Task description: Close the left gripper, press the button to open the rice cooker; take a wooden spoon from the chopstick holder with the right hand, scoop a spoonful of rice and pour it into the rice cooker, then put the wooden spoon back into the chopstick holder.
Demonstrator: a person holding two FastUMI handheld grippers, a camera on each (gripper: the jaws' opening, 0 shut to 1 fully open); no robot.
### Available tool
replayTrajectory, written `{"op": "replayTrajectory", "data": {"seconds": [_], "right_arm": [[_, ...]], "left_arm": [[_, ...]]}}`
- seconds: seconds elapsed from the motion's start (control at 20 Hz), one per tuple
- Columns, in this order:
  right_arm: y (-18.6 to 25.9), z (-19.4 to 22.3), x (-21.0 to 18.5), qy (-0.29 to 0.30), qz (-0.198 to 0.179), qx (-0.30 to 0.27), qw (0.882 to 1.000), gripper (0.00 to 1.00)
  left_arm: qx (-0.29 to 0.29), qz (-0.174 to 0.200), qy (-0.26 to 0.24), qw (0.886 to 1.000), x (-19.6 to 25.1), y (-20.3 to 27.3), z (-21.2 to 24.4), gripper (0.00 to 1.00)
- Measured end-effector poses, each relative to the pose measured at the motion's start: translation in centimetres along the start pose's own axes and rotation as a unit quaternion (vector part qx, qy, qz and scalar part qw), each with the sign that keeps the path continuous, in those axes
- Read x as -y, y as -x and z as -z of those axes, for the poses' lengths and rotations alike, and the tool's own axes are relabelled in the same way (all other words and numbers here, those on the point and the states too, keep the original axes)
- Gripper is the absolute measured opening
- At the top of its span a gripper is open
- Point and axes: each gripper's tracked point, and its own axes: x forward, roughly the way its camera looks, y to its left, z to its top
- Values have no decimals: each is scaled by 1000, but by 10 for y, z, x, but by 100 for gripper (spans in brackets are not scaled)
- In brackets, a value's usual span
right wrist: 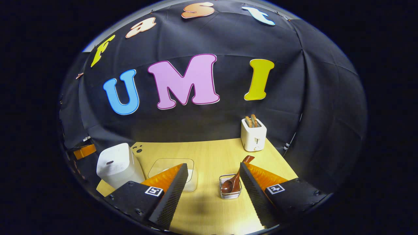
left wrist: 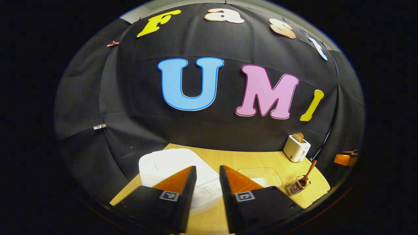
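The left gripper (left wrist: 208, 182) has its two fingers a narrow gap apart, with nothing between them. Just beyond and below its tips lies the rice cooker (left wrist: 173, 169), a white, rounded box with its lid down. Through the gap shows the cooker's near front face with small round buttons (left wrist: 212, 187). So the thing to be pressed lies straight ahead and a little down from this gripper, and my reading is that the fingers must first come together, then push forward and down onto the front panel. Which of the small buttons releases the lid I cannot tell.

The right gripper (right wrist: 214, 181) is wide apart and empty. Between its tips, nearer its right finger, stands the wire holder (right wrist: 230, 189) with the wooden spoon (right wrist: 233, 181) in it. The spoon is dark brown and glossy, its bowl down in the holder and its handle leaning up, away and to the right, toward the far toaster (right wrist: 253, 134). This gripper is plainly the nearer one to the spoon.

Left of the holder, on the pale wooden table (right wrist: 209, 153), lies a shallow clear tray (right wrist: 163, 164) with something white in it, probably the rice. The cooker (right wrist: 118, 164) stands further left, near the table's edge.
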Motion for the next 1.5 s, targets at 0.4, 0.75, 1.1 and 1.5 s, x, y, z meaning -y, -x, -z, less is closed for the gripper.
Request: {"op": "replayTrajectory", "data": {"seconds": [0.4, 0.75, 1.1, 1.5], "right_arm": [[-13, 7, 7, -22, 18, -11, 1000, 98], [-16, 30, 10, -37, 21, -39, 998, 99], [-17, 37, 13, -46, 26, -49, 997, 99], [-20, 43, 14, -47, 33, -58, 997, 99]], "left_arm": [[-83, -41, 24, 995, -30, -40, 33, 5], [-155, -62, 72, 983, -52, -75, 70, 5], [-188, -68, 102, 975, -57, -85, 99, 5], [-190, -58, 115, 973, -57, -85, 106, 6]]}}
